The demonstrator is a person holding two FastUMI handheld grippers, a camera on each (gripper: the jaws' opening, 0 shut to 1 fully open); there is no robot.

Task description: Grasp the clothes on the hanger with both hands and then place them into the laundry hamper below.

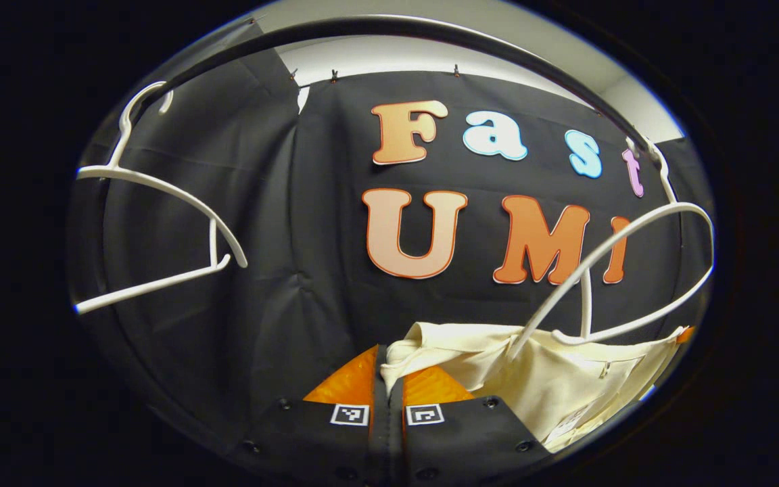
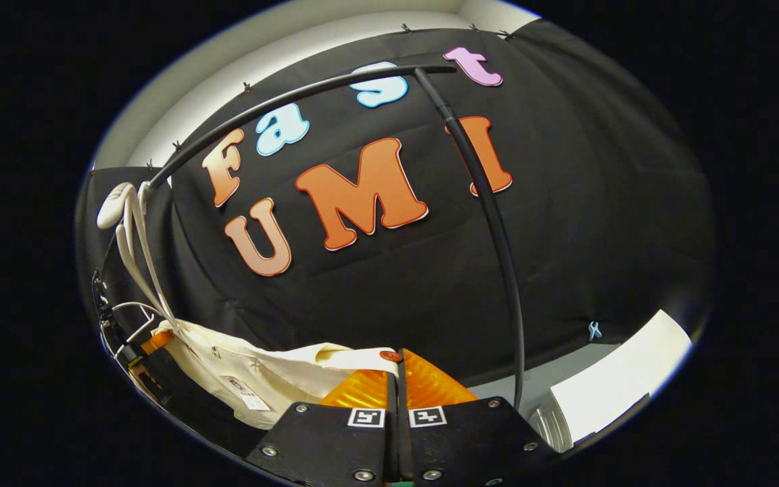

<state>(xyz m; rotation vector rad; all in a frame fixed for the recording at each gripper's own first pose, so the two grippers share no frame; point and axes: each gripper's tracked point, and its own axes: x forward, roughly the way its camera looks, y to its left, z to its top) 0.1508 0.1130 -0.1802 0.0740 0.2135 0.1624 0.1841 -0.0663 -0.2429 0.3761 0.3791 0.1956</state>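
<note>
In the left gripper view, the left gripper (image 1: 389, 379) sits at the bottom with its jaws drawn together, and a bunched edge of the cream-coloured cloth garment (image 1: 565, 379) is pinched at their tips. From there the garment spreads off to the right of the jaws and sags below the white plastic hanger (image 1: 623, 270) that hangs just above it; the cloth seems to touch the hanger's lower bar, though the curved picture makes that hard to judge. Farther off to the left, a second white plastic hanger (image 1: 159, 223) hangs bare from the black curved metal rail (image 1: 389, 30) that arches across the top.

In the right gripper view, the right gripper (image 2: 396, 379) likewise has its jaws closed, with the folded rim of the same cream garment (image 2: 274, 379) running in from the left and ending right at their tips, apparently caught between them. The cloth stretches away leftward to where the other gripper (image 2: 139, 348) shows at the far edge. Above that, white hangers (image 2: 129, 230) dangle edge-on from the black rail (image 2: 281, 101), and a black upright pole (image 2: 491, 223) drops from the rail's end behind the jaws.
</note>
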